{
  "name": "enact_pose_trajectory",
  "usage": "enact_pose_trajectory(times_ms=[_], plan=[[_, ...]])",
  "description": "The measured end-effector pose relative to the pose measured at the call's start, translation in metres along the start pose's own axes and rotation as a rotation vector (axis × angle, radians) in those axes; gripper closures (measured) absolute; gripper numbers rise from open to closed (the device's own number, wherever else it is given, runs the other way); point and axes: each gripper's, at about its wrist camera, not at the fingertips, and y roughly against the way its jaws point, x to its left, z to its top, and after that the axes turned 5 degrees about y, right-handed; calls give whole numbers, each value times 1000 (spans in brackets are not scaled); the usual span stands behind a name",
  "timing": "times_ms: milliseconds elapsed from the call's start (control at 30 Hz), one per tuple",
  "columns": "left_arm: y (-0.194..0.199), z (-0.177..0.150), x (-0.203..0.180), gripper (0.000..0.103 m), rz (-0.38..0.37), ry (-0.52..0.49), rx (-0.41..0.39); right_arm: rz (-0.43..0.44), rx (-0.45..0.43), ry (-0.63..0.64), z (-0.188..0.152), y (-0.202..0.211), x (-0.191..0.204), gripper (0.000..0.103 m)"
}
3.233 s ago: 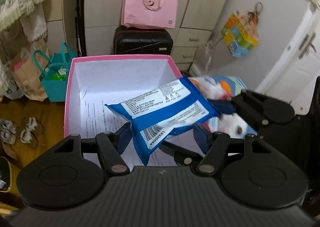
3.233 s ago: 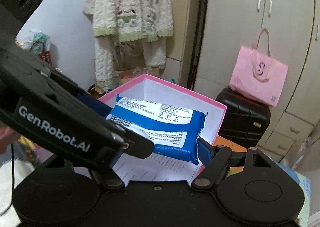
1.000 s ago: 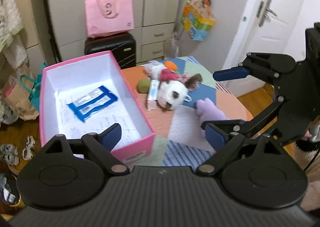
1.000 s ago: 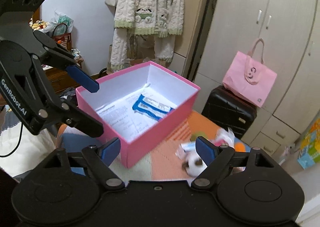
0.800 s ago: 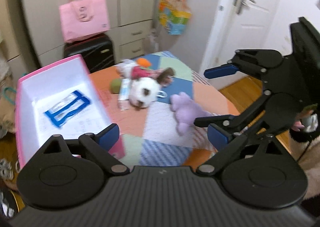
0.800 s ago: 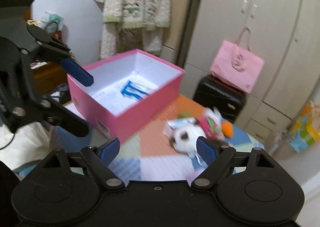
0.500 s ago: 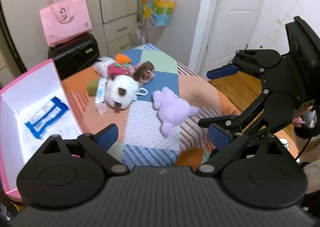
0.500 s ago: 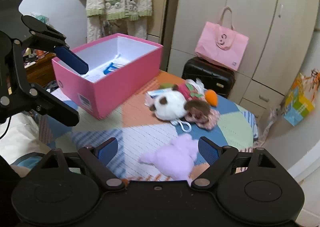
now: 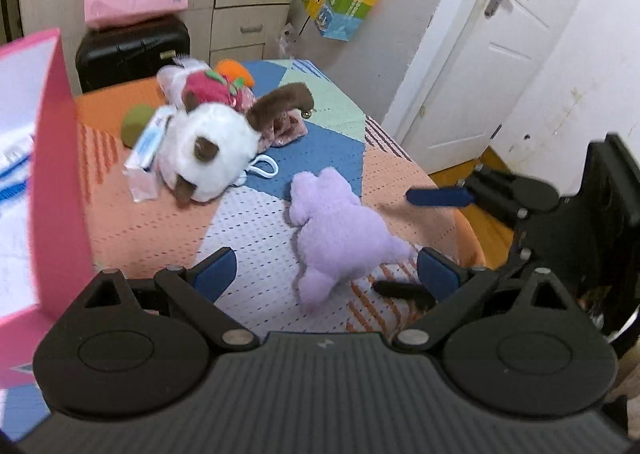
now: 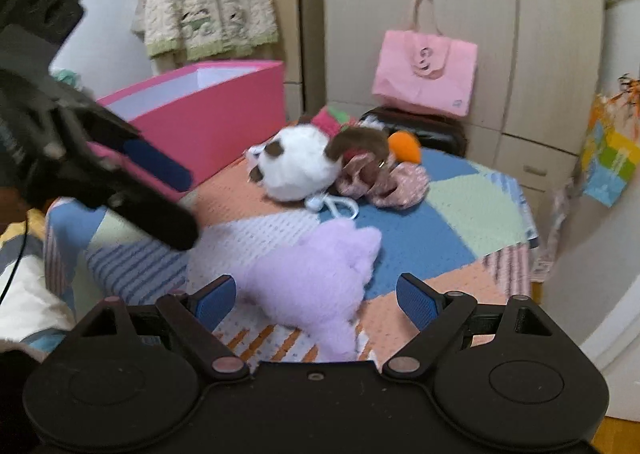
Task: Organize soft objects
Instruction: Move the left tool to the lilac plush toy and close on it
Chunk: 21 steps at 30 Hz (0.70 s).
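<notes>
A purple plush (image 9: 340,230) lies on the patchwork table and also shows in the right wrist view (image 10: 316,278). My left gripper (image 9: 326,272) is open with the plush between its fingers. My right gripper (image 10: 316,300) is open and straddles the same plush from the other side. A white and brown plush dog (image 9: 208,150) lies behind it, with a red strawberry plush (image 9: 208,88), an orange plush (image 10: 404,146) and a green ball (image 9: 134,128). The pink box (image 9: 60,174) at the left holds a blue wipes pack.
A small white packet (image 9: 146,152) leans on the dog. A pink bag (image 10: 426,70) sits on a black suitcase (image 9: 132,50) behind the table. A white door (image 9: 480,54) is at the right. The table edge (image 10: 520,254) drops off at the right.
Both grippers released the blue wipes pack in the pink box, swung right across the table and came down close around the purple plush.
</notes>
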Motion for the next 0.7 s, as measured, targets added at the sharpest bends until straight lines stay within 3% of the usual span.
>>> enact_pose_trajectory(times_ms=[167,400,567,700], plan=[[-24,-1,8,7,-81,52,6,60,46,-5,-5,-16,-4,13],[-52,-8,14,12,-143,140,7,22,28,-29,-10,-24,-5,13],[-62,-13,13,40,-145,154,7,2,-3,-11,-15,-27,3,22],[-63,-17,2,49,-101,101,1,-26,4,-52,-12,-26,6,32]])
